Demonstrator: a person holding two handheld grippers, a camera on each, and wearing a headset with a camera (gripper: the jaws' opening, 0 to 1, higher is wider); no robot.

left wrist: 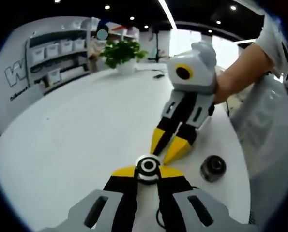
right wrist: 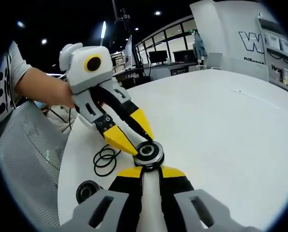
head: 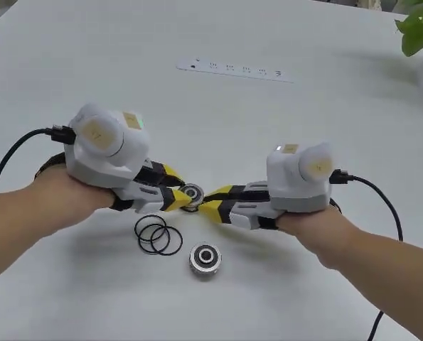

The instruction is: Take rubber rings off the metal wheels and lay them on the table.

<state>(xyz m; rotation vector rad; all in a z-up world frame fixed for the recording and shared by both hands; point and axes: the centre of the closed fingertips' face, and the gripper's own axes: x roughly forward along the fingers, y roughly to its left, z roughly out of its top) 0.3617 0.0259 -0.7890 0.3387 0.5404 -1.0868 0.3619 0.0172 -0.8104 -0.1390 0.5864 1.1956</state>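
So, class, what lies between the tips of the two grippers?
A metal wheel, with the left gripper and right gripper meeting at it, seen in all three views.

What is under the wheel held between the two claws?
Bare white table, as far as shows; the held wheel itself covers the spot directly beneath. Loose rubber rings and a second wheel lie nearer the person, not under it.
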